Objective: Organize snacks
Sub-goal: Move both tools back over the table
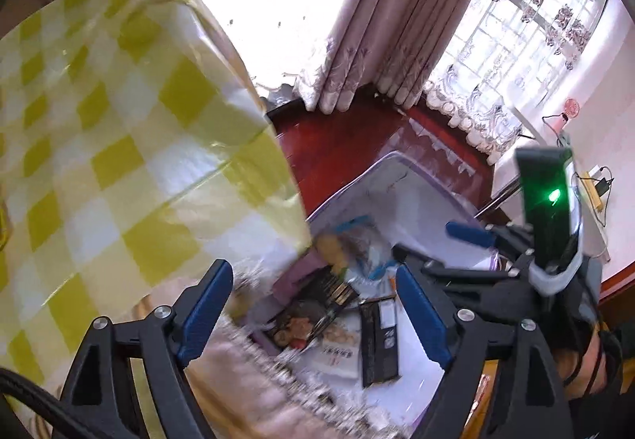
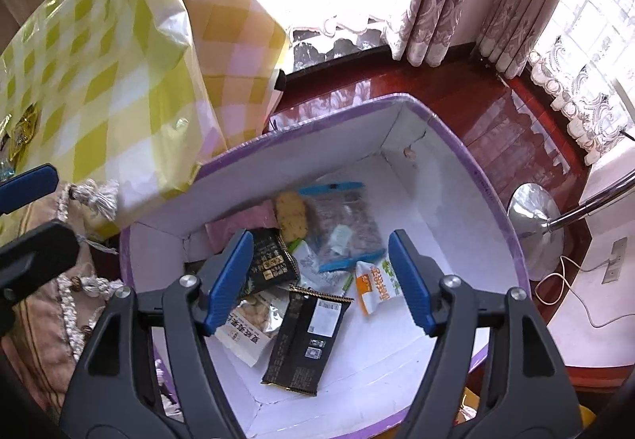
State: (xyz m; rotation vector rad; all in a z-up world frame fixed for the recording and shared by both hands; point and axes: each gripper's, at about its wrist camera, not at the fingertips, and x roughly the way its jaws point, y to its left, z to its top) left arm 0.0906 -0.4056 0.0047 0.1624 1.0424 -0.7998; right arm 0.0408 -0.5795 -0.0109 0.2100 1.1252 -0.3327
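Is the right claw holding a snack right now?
No, the right claw hangs open above the box, with the snack packets lying loose on the floor below.

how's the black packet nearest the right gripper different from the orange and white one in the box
The black packet is long, dark, with a white label and lies flat below the right gripper. The orange and white packet is shorter, bright with green print, and lies nearer the right-hand wall. Both lie loose in the purple-rimmed box.

A yellow-and-white checked cloth [image 2: 99, 54] hangs beside a white box [image 2: 456, 177] with a purple rim.
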